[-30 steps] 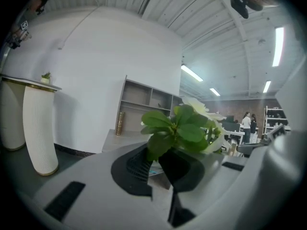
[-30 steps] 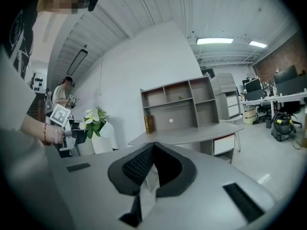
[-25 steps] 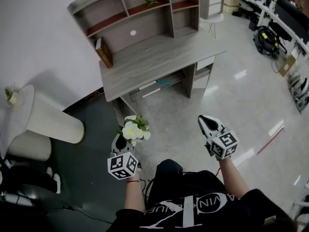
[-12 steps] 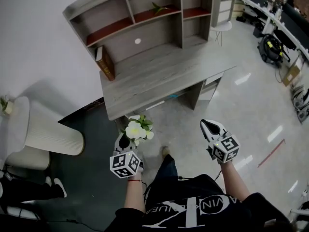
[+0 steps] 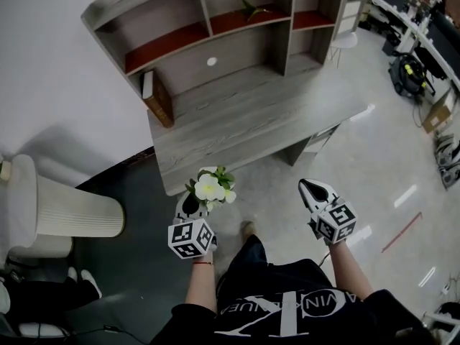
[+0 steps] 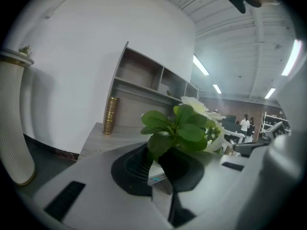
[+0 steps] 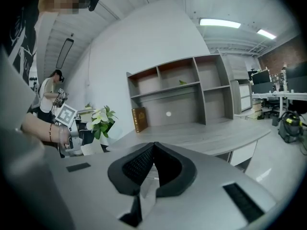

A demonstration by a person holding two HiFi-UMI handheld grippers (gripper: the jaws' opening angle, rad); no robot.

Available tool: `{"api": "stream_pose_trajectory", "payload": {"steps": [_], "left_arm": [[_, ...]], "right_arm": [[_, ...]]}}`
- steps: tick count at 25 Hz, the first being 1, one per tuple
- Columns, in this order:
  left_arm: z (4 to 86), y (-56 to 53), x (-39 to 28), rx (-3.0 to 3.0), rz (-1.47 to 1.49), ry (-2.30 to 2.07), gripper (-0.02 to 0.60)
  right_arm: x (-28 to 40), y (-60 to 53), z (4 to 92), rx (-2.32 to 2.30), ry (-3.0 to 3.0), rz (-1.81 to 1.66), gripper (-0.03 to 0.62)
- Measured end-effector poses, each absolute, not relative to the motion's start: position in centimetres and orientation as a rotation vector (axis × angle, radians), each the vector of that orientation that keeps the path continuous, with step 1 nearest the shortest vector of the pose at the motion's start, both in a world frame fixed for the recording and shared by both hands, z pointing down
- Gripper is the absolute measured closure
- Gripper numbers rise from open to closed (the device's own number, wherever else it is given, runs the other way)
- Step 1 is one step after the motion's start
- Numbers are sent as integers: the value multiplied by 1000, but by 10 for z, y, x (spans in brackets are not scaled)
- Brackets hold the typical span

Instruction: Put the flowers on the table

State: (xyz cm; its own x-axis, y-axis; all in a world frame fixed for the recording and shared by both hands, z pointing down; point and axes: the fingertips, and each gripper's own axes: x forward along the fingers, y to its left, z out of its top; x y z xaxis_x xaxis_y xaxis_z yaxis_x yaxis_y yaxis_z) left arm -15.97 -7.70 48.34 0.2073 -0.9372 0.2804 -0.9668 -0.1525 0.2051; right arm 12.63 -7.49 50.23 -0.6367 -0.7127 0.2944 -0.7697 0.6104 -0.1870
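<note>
A small bunch of white flowers with green leaves (image 5: pixel 212 187) stands upright in my left gripper (image 5: pixel 199 197), whose jaws are shut on the stems. It hangs just off the near edge of the grey wooden table (image 5: pixel 266 121). In the left gripper view the flowers (image 6: pixel 187 124) rise from the dark pads (image 6: pixel 134 169), with the table (image 6: pixel 108 135) beyond. The right gripper (image 5: pixel 310 186) is shut and holds nothing, over the floor right of the flowers. In the right gripper view its pads (image 7: pixel 136 169) meet, and the flowers (image 7: pixel 102 120) show at the left.
A shelf unit (image 5: pixel 215 20) stands on the table's back, with a brown book (image 5: pixel 159 99) upright at its left end. A white ribbed pedestal (image 5: pixel 72 207) stands at the left. Office gear (image 5: pixel 406 70) lies far right. A person (image 7: pixel 48 92) stands in the background.
The table has come nearer in the head view. The flowers in the left gripper have moved up toward its front edge. Both grippers keep their state.
</note>
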Motion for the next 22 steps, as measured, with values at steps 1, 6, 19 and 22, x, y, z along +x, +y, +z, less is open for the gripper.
{"api": "stream_pose_trajectory", "payload": {"steps": [1, 6, 19, 22], "left_arm": [[484, -84, -163, 2150, 121, -1781, 540], [485, -125, -177, 2152, 121, -1767, 540], [500, -207, -189, 2201, 146, -1683, 540], [506, -215, -185, 2199, 157, -1658, 540]], "right_arm": [[126, -83, 501, 1238, -2639, 441, 583], [111, -126, 496, 1256, -2636, 434, 583], [79, -185, 511, 1263, -2614, 450, 583], [81, -193, 514, 1265, -2608, 467, 583]]}}
